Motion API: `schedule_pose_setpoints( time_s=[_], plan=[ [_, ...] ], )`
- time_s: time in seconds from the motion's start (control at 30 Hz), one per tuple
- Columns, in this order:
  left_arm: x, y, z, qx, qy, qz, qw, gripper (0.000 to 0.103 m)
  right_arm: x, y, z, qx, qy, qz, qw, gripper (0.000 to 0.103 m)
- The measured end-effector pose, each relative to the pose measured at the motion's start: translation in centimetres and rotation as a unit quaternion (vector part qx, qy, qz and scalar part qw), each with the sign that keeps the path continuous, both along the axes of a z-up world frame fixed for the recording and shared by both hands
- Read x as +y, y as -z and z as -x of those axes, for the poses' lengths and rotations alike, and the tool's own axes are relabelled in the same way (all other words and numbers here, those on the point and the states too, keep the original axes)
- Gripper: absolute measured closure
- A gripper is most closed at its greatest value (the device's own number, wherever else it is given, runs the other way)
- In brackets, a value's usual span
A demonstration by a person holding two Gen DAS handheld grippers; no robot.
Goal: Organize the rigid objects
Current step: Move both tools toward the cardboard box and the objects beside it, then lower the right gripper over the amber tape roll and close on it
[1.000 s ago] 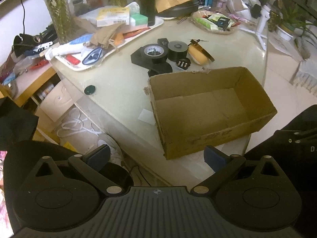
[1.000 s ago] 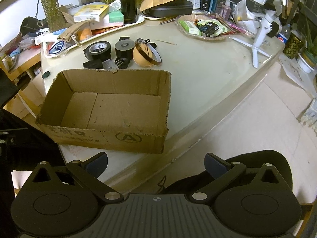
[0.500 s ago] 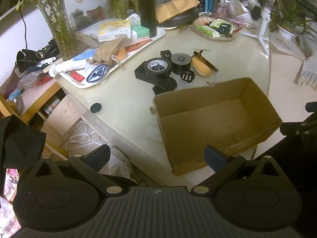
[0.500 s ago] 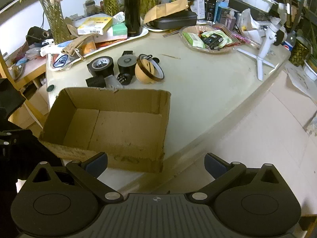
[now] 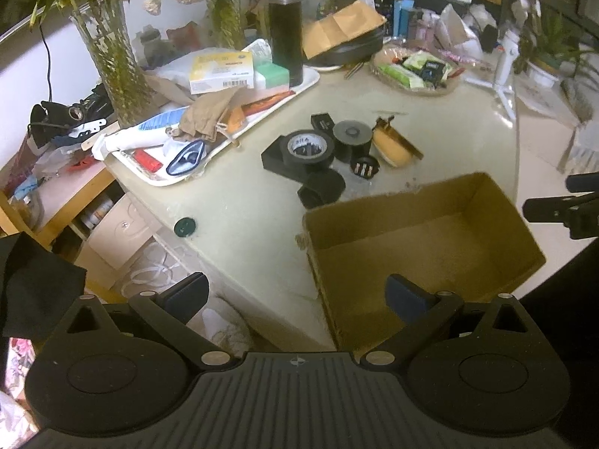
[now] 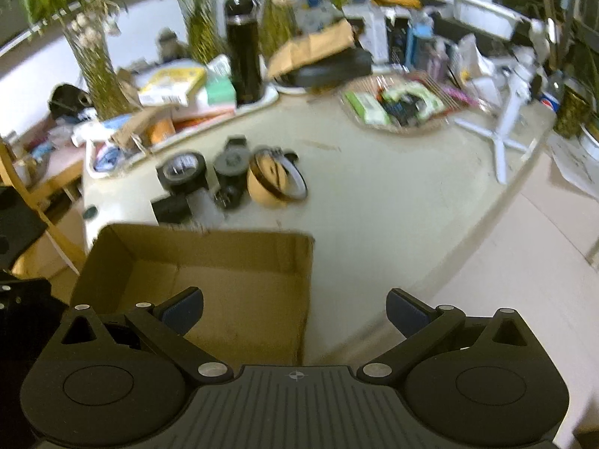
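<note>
An empty brown cardboard box (image 5: 419, 239) (image 6: 209, 280) sits at the near edge of a pale table (image 5: 243, 202). Just beyond it lies a cluster of rigid items: a black tape roll (image 5: 307, 147) (image 6: 183, 172), a dark grey puck (image 5: 352, 136) (image 6: 232, 161), a yellow tape roll (image 5: 393, 146) (image 6: 275, 183), a small round plug (image 5: 364, 166) and black blocks (image 5: 322, 187). My left gripper (image 5: 297, 295) hangs open over the table's near edge, left of the box. My right gripper (image 6: 294, 308) is open above the box's near right corner. Neither holds anything.
A white tray (image 5: 262, 112) full of clutter, a black flask (image 5: 286, 31), glass vases with plants (image 5: 112, 60), a basket of packets (image 5: 415, 69) and a white tripod (image 6: 505, 123) ring the far side. A small dark cap (image 5: 184, 226) lies near the left edge.
Both grippers have moved forward and tilted up toward the table; the box now sits lower and closer in both views. Nothing on the table has moved. The right view is motion-blurred.
</note>
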State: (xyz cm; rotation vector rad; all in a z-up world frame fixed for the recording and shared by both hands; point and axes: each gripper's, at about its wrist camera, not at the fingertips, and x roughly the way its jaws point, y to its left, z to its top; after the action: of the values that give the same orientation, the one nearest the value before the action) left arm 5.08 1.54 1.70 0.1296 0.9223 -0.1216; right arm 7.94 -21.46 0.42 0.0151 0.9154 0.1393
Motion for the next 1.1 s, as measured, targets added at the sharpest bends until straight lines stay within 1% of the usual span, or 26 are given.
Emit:
schedule_pose_setpoints(
  time_s=[0.1,0.17,0.3,0.43,0.63,0.77,0.87,0.93,1.1],
  plan=[
    [0.3,0.0,-0.5,-0.006,0.001,0.014,0.9999,0.000,0.1,0.0,-1.3,-0.008,-0.016,0.009,1.000,0.000],
    [0.4,-0.1,-0.9,-0.013,0.004,0.018,0.9997,0.000,-0.1,0.1,-2.2,-0.006,-0.030,-0.005,1.000,0.000],
    [0.3,-0.1,-1.7,-0.029,0.009,0.017,0.9994,0.000,-0.6,0.2,-4.1,0.001,-0.035,-0.023,0.999,0.000],
    [0.4,-0.1,-2.8,-0.041,0.007,0.026,0.9988,0.000,-0.7,0.4,-5.3,-0.016,-0.054,-0.028,0.998,0.000],
    [0.8,0.4,-4.2,-0.050,0.002,0.045,0.9977,0.000,-0.2,1.0,-7.4,-0.036,-0.083,-0.022,0.996,0.000],
    [1.0,0.9,-5.1,-0.052,0.000,0.058,0.9970,0.000,-0.4,1.5,-9.3,-0.040,-0.094,-0.041,0.994,0.000],
    [1.1,1.4,-5.6,-0.054,0.006,0.071,0.9960,0.000,-0.6,2.1,-10.7,-0.036,-0.095,-0.060,0.993,0.000],
    [1.1,1.7,-5.7,-0.063,0.016,0.078,0.9949,0.000,-0.7,2.8,-12.0,-0.026,-0.096,-0.074,0.992,0.000],
    [0.7,2.4,-5.6,-0.082,0.036,0.064,0.9940,0.000,-1.1,4.9,-15.3,0.011,-0.093,-0.108,0.990,0.000]
  ],
)
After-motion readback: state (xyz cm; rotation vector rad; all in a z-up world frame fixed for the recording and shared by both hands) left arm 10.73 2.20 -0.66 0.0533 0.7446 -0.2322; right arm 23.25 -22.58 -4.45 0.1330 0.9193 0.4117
